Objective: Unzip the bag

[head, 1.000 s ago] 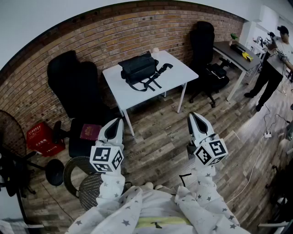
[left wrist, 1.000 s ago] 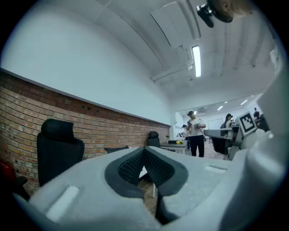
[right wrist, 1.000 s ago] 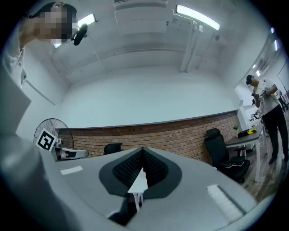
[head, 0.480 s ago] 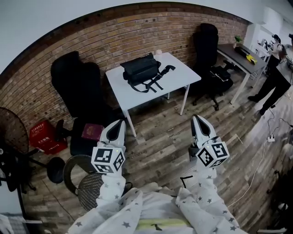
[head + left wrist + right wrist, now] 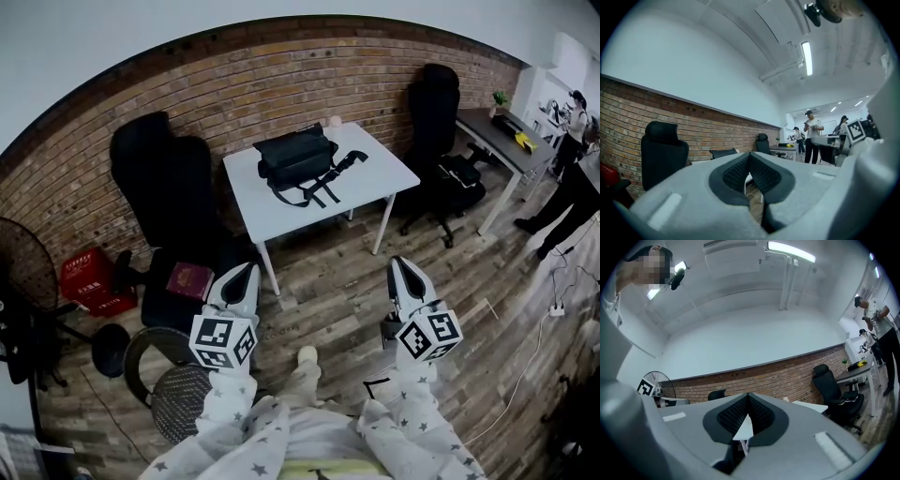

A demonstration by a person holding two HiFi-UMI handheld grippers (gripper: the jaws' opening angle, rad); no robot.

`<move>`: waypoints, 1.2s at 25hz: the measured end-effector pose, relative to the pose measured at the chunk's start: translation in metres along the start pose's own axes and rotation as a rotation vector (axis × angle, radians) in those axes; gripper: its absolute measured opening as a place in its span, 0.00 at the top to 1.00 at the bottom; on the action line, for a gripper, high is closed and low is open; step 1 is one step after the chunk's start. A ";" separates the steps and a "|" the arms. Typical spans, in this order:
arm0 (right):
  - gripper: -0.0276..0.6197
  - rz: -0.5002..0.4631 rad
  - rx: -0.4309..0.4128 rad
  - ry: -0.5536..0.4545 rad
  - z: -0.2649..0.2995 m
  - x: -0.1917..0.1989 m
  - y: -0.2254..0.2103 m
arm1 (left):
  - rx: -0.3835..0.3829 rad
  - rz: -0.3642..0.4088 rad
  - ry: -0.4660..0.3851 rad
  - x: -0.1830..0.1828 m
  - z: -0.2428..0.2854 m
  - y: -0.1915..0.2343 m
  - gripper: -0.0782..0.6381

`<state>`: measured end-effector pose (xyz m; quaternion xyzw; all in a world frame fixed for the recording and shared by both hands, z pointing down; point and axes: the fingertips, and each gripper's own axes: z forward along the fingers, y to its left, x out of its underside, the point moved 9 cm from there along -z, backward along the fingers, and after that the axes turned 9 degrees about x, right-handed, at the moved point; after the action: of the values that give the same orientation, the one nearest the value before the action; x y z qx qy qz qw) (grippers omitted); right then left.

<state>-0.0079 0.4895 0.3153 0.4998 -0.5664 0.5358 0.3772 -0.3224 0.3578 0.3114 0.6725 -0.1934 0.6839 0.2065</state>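
Black bag (image 5: pixel 296 156) lies on white table (image 5: pixel 370 180), long axis crosswise, well apart ahead of left gripper (image 5: pixel 242 274) and right gripper (image 5: pixel 401 270), both pinched closed on nothing; left looks marginally nearer.

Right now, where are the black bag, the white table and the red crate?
black bag (image 5: pixel 295 155): head view, middle of its body.
white table (image 5: pixel 380 173): head view, bare top right of the bag.
red crate (image 5: pixel 89 281): head view, its side wall.
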 end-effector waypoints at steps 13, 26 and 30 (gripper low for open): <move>0.95 0.027 -0.026 0.060 0.114 0.029 -0.032 | -0.026 -0.041 0.021 0.012 0.096 0.066 0.89; 0.95 0.047 -0.024 0.111 0.236 0.052 -0.054 | -0.028 -0.080 0.062 0.019 0.192 0.151 0.89; 0.95 0.038 -0.038 0.114 0.266 0.057 -0.055 | -0.033 -0.085 0.057 0.022 0.207 0.169 0.89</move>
<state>0.0619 0.2227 0.3457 0.4503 -0.5635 0.5596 0.4082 -0.2405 0.1038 0.3398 0.6571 -0.1697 0.6900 0.2518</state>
